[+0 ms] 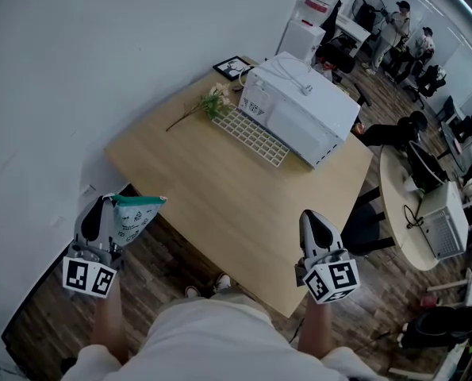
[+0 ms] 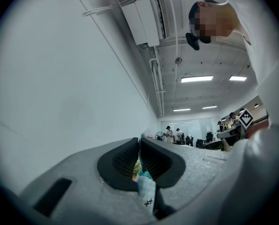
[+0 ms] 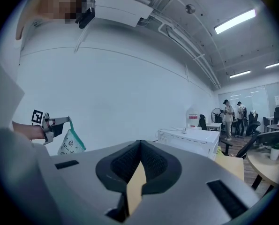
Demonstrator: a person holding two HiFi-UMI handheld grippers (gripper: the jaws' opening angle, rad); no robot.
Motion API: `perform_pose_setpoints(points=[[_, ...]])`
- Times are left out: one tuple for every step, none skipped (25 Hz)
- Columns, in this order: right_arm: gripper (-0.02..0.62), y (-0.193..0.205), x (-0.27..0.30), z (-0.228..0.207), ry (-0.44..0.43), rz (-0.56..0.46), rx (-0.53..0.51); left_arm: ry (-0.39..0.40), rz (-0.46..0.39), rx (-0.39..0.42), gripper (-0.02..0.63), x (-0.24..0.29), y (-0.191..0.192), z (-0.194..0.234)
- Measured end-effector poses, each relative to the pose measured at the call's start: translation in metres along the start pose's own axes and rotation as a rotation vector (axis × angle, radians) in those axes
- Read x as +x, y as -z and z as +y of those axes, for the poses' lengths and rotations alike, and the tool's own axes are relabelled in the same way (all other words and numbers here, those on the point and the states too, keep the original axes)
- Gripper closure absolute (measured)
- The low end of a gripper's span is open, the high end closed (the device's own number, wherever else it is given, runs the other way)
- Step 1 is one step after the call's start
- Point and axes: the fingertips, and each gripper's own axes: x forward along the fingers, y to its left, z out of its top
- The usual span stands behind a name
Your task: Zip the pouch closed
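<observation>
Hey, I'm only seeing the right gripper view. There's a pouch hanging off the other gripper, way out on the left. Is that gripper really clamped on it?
Observer: Yes. In the left gripper view the left gripper has its jaws pressed together on the edge of the pouch.
Operator: Is the pouch over the table?
Observer: It doesn't look so. In the head view it shows off the near left edge of the table, against the wood floor.
Operator: And where's my gripper?
Observer: The right gripper is at the table's near right edge, well apart from the pouch.
</observation>
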Motion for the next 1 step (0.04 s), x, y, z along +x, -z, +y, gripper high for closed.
perform_pose_setpoints(points=[[0.596,0.0002,0.0001,0.0008,-0.001,0.000,-0.001,0.004,0.000,0.001,0.584,0.0007,-0.0002,-0.0007]])
